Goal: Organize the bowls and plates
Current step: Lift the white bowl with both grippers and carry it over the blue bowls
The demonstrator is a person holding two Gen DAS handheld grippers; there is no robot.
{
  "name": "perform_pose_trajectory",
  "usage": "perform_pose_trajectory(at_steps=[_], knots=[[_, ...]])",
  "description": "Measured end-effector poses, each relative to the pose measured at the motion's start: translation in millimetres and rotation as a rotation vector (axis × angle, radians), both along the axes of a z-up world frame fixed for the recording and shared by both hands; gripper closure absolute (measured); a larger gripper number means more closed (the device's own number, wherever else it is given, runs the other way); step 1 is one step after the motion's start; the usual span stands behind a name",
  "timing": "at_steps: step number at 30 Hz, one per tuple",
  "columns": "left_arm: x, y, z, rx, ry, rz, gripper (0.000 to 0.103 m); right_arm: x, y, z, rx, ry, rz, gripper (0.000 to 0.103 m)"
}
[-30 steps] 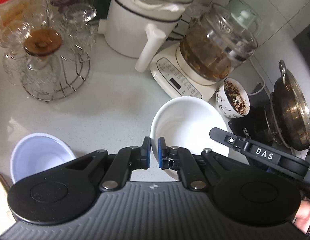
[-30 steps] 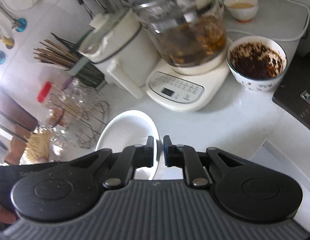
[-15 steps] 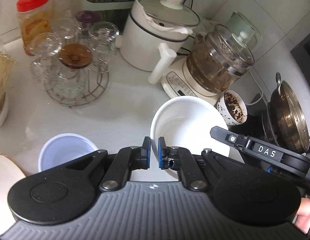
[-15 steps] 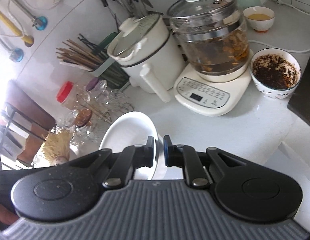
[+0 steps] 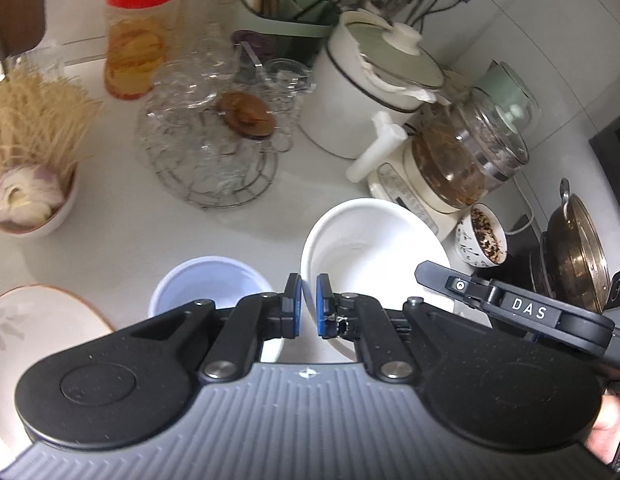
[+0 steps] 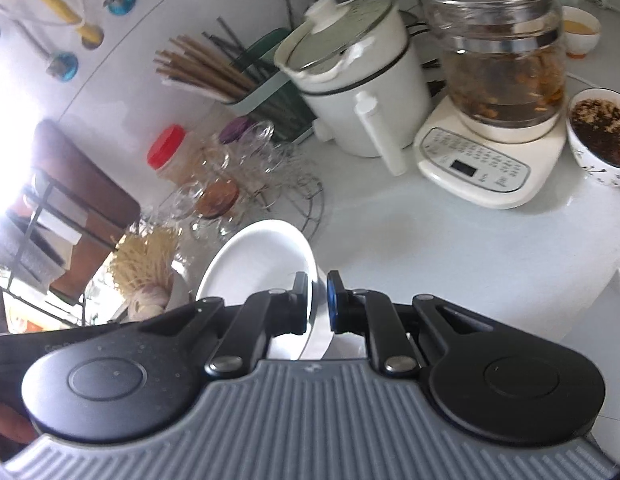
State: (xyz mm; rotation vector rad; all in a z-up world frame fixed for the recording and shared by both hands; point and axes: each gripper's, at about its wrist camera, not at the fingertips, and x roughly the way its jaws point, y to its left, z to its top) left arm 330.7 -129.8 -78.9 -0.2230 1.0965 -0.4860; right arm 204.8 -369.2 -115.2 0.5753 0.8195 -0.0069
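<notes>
A: Both grippers grip 1 white bowl (image 5: 374, 248) over a crowded kitchen table (image 5: 121, 208). The left gripper (image 5: 307, 306) has its blue-padded fingers (image 5: 293, 308) clenched on the bowl's near rim, 1 pad outside the wall and 1 inside.

B: And the right gripper (image 6: 318, 302)?

A: Its fingers (image 6: 334, 304) are clamped on the rim of the same bowl (image 6: 261, 256), on the opposite side; in the left wrist view its black body, lettered DAS, lies across the bowl's right edge.

B: Where does the bowl sit among the rest?

A: In the left wrist view it is tilted, mouth facing the camera, in front of a cream kettle base carrying a glass kettle (image 5: 466, 156) of brown liquid. A pale blue bowl (image 5: 207, 288) stands just beside it on the left, partly hidden by the gripper. Farther left lies a plate (image 5: 49, 320) with a brown rim and a faint leaf print.

B: Other items in view?

A: A wire rack of upturned glasses (image 5: 213, 148), a red-lidded jar (image 5: 135, 36), a white electric pot (image 5: 374, 92) with a pale green lid, a small patterned bowl (image 5: 484, 236) of dark flecked contents, and a bowl of dry noodles (image 5: 29, 148) at the left edge. Whether the white bowl touches the table cannot be told.
</notes>
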Motion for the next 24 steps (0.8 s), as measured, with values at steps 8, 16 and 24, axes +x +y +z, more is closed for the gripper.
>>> perform_pose_trajectory(at_steps=[8,16,24], knots=[[-1,30,-21,0.021,0.018,0.041,0.095,17,33,-22,-0.040,0.088,0.074,0.090],[-3,54,-41,0.051,0.044,0.090,0.095,35,58,-37,-0.074,0.118,0.156,0.089],[-5,70,-49,0.093,0.044,0.133,0.094,48,76,-48,-0.088,0.137,0.229,0.089]])
